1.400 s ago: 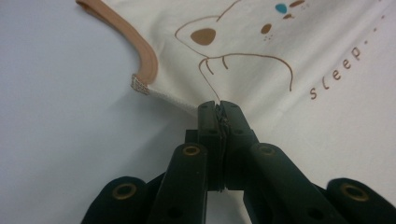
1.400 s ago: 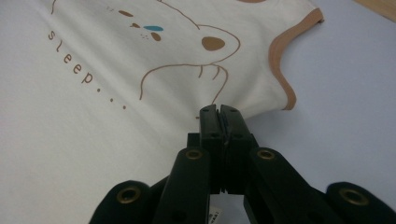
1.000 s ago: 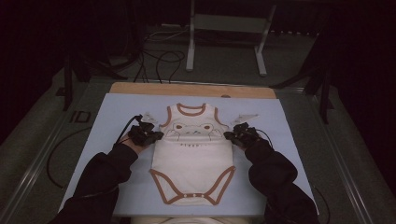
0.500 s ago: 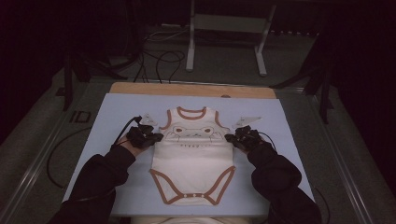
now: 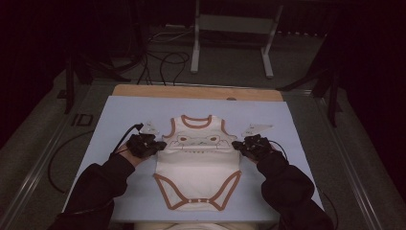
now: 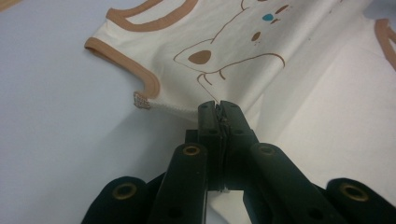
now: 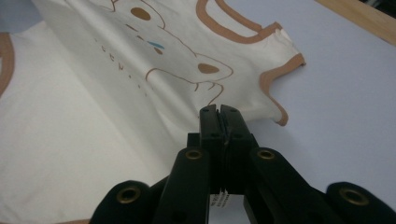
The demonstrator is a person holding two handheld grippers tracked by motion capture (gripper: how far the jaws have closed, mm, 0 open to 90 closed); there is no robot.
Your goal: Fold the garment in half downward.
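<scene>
The left hand-held gripper (image 5: 162, 144) sat at the left side seam of the bodysuit (image 5: 198, 163), just below the left armhole. Its jaws were pressed together, and in the left gripper view (image 6: 218, 108) they pinched the cream fabric at the edge, so that the cloth rose in a slight ridge from the seam towards the tips. A black cable trailed from it to the far left across the sheet.

The bodysuit lay face up in the middle of the pale blue sheet (image 5: 119, 115) that covered the bench (image 5: 191, 92). Its neck opening pointed to the far side and its snap crotch to the near side. It was cream with brown trim and a brown animal face printed on the chest.

The right hand-held gripper (image 5: 235, 144) sat at the right side seam, level with the left one. Its jaws were likewise closed, and in the right gripper view (image 7: 218, 112) they clamped the fabric just below the right armhole.
</scene>
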